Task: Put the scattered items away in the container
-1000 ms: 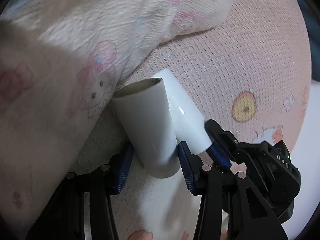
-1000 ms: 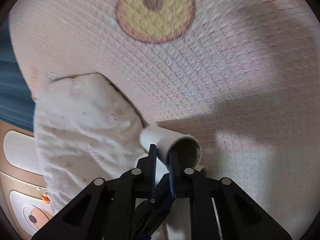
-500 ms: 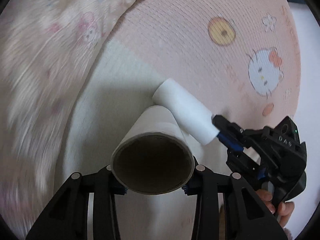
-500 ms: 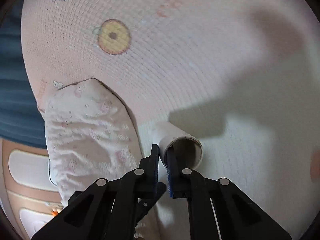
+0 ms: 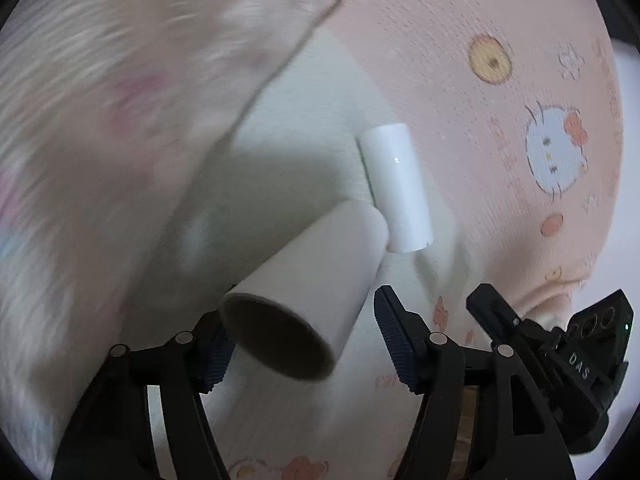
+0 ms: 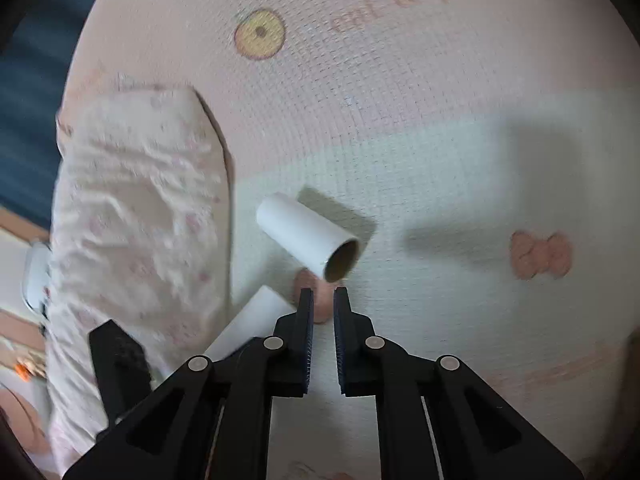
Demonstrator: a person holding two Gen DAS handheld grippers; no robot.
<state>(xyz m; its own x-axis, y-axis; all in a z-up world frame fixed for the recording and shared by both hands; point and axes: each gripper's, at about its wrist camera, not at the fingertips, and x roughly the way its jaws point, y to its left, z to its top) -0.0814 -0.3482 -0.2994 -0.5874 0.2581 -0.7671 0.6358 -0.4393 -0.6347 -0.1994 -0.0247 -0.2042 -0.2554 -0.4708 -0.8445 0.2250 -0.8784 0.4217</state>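
Nearest in the left wrist view, we see the left gripper (image 5: 300, 340) with its fingers spread wide. A white cardboard tube (image 5: 308, 292) sits between them with its open brown end toward the camera. It appears to rest against the left finger's pad (image 5: 218, 354), while the right pad (image 5: 394, 340) stands clear of it, so nothing is clamping it. Whether the tube touches the mat we cannot tell.

Just past that tube's far end lies a second white tube (image 5: 398, 188), flat on the pale part of the mat (image 5: 500, 100). The two ends look almost touching. At the lower right of this view the right gripper (image 5: 492, 312) shows as a black body, its tip near the mat.

In the right wrist view, we find the right gripper (image 6: 320, 304) with its fingers set narrowly apart and nothing between them. Just beyond its tips lies the second white tube (image 6: 306, 240), its open end facing us. The first tube (image 6: 248, 324) peeks in at the near left.

Farther left, a crumpled patterned blanket (image 6: 132, 220) lies along the mat's edge. Farther still, the pink mat carries a yellow round print (image 6: 260, 34).
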